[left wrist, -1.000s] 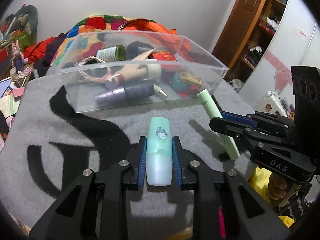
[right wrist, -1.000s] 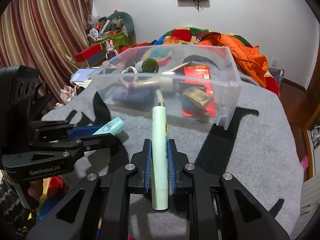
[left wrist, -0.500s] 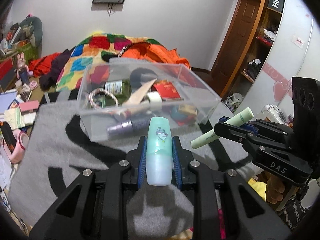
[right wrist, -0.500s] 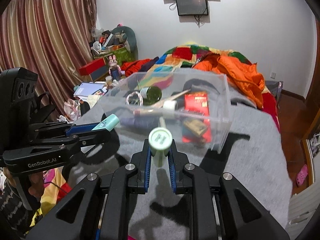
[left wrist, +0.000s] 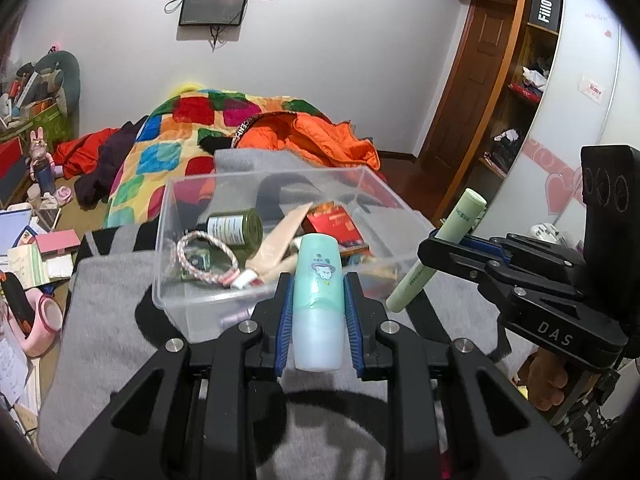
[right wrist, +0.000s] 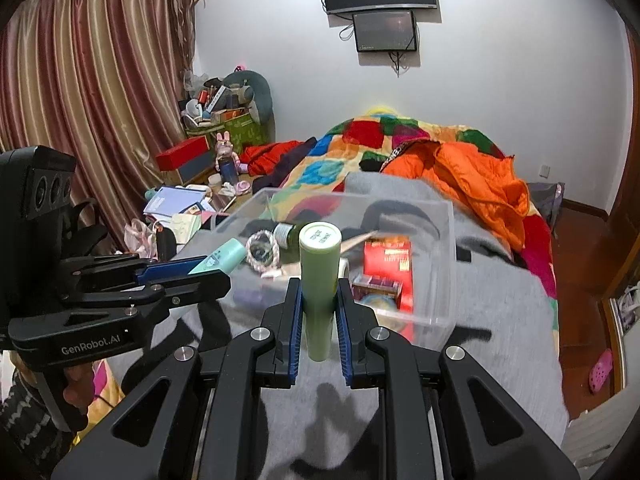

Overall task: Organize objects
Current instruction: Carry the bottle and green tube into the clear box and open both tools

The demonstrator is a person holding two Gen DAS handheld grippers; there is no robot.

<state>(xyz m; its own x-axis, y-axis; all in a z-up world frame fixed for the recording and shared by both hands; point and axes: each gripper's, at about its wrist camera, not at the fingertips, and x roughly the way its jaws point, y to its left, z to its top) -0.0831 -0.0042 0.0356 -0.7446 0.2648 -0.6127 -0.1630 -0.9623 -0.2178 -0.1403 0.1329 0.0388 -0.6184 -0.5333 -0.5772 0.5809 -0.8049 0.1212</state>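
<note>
My left gripper (left wrist: 318,312) is shut on a mint-green bottle (left wrist: 318,292) with a cartoon print, held above the grey blanket just in front of the clear plastic bin (left wrist: 188,300). My right gripper (right wrist: 318,316) is shut on a pale green tube (right wrist: 318,284), tilted upward, held near the bin's (right wrist: 444,288) front right side. The tube also shows in the left wrist view (left wrist: 436,256), and the bottle in the right wrist view (right wrist: 220,258). The bin holds a dark green bottle (left wrist: 236,226), a braided bracelet (left wrist: 204,258), a red box (left wrist: 336,226) and other small items.
The bin sits on a grey blanket (left wrist: 100,320) with black markings over a bed. A colourful quilt (left wrist: 168,152) and orange duvet (left wrist: 316,140) lie behind. Clutter of books and a pink item (left wrist: 40,320) lies at the left; a wardrobe (left wrist: 520,100) stands at the right.
Both grippers have risen from the blanket with their items. The pale green tube has tilted from lying flat to pointing up. The bin now appears lower and farther.
</note>
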